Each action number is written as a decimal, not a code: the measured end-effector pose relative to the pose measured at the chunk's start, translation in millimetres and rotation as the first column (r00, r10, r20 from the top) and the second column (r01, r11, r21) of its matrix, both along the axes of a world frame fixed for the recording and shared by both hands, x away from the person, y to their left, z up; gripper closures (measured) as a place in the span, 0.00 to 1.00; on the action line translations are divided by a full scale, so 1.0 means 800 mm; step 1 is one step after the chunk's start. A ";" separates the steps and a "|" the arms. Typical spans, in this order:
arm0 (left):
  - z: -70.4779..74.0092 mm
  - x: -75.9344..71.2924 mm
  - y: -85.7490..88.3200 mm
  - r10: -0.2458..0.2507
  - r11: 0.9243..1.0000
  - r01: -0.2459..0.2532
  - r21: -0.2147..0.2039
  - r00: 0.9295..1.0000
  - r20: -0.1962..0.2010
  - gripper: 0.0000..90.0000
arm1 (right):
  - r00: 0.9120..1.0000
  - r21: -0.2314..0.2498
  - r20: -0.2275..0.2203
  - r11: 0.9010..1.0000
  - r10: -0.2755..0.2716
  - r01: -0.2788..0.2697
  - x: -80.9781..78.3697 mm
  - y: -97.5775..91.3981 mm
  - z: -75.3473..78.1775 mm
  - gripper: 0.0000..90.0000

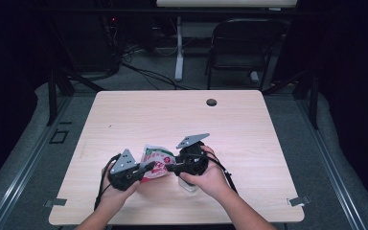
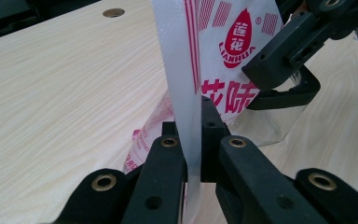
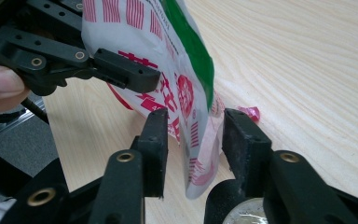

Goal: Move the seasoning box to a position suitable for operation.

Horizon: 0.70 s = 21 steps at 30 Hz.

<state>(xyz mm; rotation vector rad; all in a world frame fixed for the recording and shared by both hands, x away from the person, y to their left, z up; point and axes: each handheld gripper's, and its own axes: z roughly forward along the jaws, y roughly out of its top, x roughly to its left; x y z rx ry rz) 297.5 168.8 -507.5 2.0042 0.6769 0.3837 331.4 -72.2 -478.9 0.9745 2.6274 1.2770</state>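
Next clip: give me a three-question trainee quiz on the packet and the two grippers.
1. True or false: the left gripper is clamped on the printed plastic packet.
2. The right gripper jaws are: A) pressed tight on the packet, B) standing on either side of the packet's lower edge with a gap, C) far away from the packet.
3. What small round feature sits near the far edge of the wooden table?

Key: 1 true. 2 B. 3 a cable hole.
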 end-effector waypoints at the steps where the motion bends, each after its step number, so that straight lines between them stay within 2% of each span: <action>1: 0.000 0.000 0.000 -0.003 1.000 0.003 0.000 1.000 -0.001 1.00 | 1.000 -0.002 -0.003 1.000 -0.004 0.004 0.000 0.001 -0.001 0.70; 6: -0.001 0.000 -0.002 -0.008 1.000 0.008 0.006 1.000 -0.005 1.00 | 1.000 -0.018 -0.006 1.000 0.002 -0.002 0.002 0.005 -0.003 0.76; 9: -0.002 0.000 -0.002 -0.011 1.000 0.011 0.012 1.000 -0.011 1.00 | 1.000 -0.028 -0.022 1.000 0.011 -0.011 0.005 0.007 -0.004 0.84; 14: -0.004 0.000 -0.001 -0.006 1.000 0.006 0.012 1.000 -0.017 1.00 | 0.998 -0.010 -0.050 1.000 0.026 -0.027 0.008 0.009 -0.005 0.91; 15: -0.004 -0.001 0.000 -0.003 1.000 0.003 0.011 1.000 -0.019 1.00 | 0.997 -0.004 -0.062 0.999 0.037 -0.037 0.009 0.009 -0.005 0.95; 21: -0.006 -0.003 0.005 0.005 1.000 -0.005 0.008 1.000 -0.022 0.99 | 0.996 -0.012 -0.059 0.997 0.069 -0.070 0.009 0.014 -0.006 0.98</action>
